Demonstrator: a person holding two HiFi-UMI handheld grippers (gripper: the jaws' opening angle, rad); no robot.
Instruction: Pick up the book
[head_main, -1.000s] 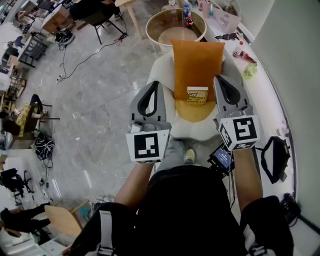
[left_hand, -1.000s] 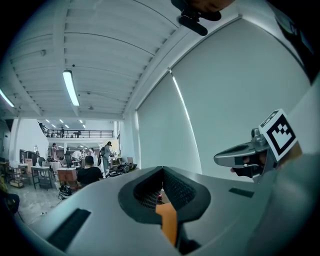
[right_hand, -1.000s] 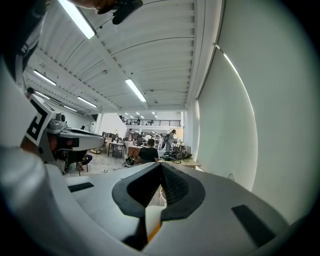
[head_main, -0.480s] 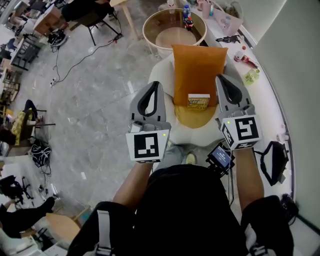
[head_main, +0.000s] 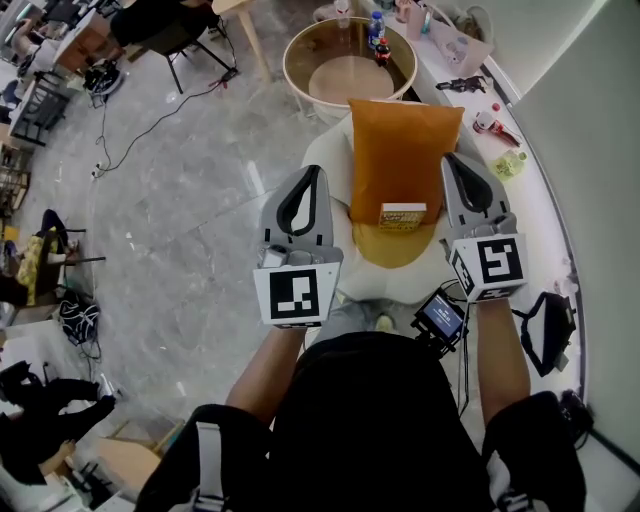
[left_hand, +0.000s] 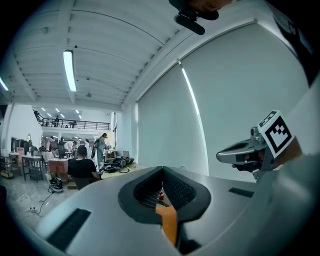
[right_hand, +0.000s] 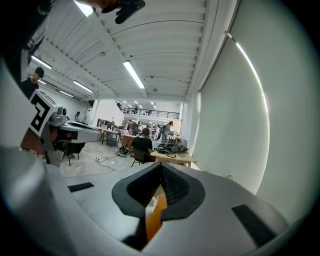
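Holds the left gripper (head_main: 311, 172) and right gripper (head_main: 452, 160) out side by side, jaws of each pressed together on nothing. Flanks the small yellow book (head_main: 402, 217), touching it with neither. Shows that book propped against an orange cushion (head_main: 400, 140) on a white chair (head_main: 323, 150), near a round table (head_main: 290, 62).

Book (head_main: 402, 217) cover print's too small, we can't read it. Orange cushion (head_main: 400, 140) covers most of the white chair (head_main: 322, 155). In both gripper views we get just an orange sliver, rest blocked, book incl.
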